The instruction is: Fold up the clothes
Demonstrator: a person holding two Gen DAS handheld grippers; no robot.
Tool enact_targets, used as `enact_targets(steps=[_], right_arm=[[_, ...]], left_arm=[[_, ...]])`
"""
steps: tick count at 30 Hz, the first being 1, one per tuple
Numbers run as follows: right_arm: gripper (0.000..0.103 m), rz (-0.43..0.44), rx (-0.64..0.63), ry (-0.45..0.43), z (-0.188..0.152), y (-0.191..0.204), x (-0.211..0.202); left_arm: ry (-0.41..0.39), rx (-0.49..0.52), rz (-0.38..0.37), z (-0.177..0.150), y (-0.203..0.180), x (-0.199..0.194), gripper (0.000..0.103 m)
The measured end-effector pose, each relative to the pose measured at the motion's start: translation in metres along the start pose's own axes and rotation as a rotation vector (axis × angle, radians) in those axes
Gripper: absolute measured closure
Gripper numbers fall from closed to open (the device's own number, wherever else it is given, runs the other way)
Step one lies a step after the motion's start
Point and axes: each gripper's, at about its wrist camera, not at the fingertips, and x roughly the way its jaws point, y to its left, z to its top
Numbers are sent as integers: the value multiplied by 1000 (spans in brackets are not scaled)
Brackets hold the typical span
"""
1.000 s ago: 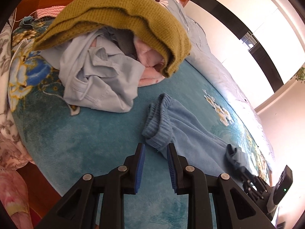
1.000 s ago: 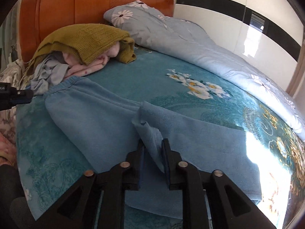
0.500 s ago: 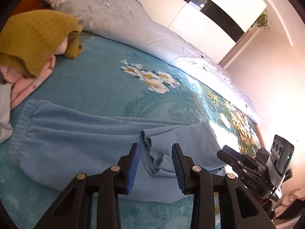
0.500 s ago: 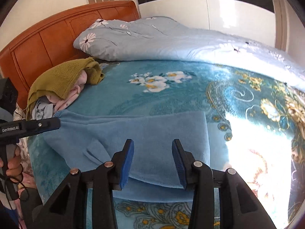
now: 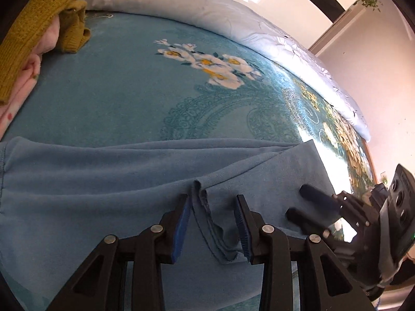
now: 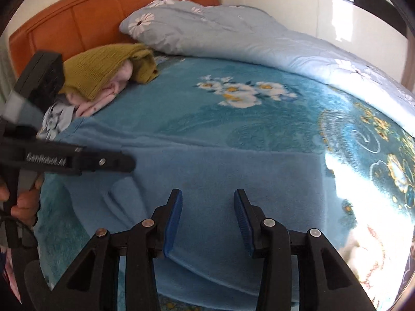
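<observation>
Light blue fleece trousers (image 5: 103,181) lie flat across the teal floral blanket (image 5: 129,77), one part folded over. My left gripper (image 5: 211,199) stands open just over them. A raised hem ridge (image 5: 205,207) of the trousers sits between its blue pads and brushes the right pad low down without being pinched. In the right wrist view the trousers (image 6: 233,171) fill the foreground. My right gripper (image 6: 207,193) is open above them with nothing between its fingers. Each gripper shows in the other's view: the right gripper (image 5: 298,200) beside the left, the left gripper (image 6: 127,163) on the left.
A clothes pile lies near the orange headboard (image 6: 90,18): an olive knit sweater (image 6: 103,70) over pink garments (image 5: 23,83). A grey-blue floral duvet (image 6: 233,31) runs along the bed's far side. A person's hand (image 6: 23,204) holds the left gripper.
The right gripper let go of the cloth fold it pinched and opened. The left gripper swung from the waistband end by the pile to the trousers' middle and opened wider around the ridge.
</observation>
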Motion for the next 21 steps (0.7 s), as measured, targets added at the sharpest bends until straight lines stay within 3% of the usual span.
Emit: enact_targets(steps=[2, 5, 7, 12, 16, 19, 21], right_arm=[[60, 28, -91, 21, -5, 21, 0], [60, 150, -128, 40, -12, 40, -4], [60, 167, -147, 49, -16, 46, -6], [60, 190, -51, -35, -11, 35, -18], [60, 150, 35, -43, -6, 31, -7], [60, 133, 12, -3, -7, 40, 5], [60, 135, 1, -14, -7, 43, 2]], left_arm=[[5, -9, -4, 1, 2, 2, 65], [13, 0, 3, 0, 0, 3, 65], [11, -1, -1, 0, 1, 2, 65], [-42, -20, -14, -9, 7, -20, 65], [-101, -67, -14, -17, 20, -43, 64], [-143, -110, 13, -24, 30, -57, 64], [-210, -148, 75, -34, 41, -76, 64]])
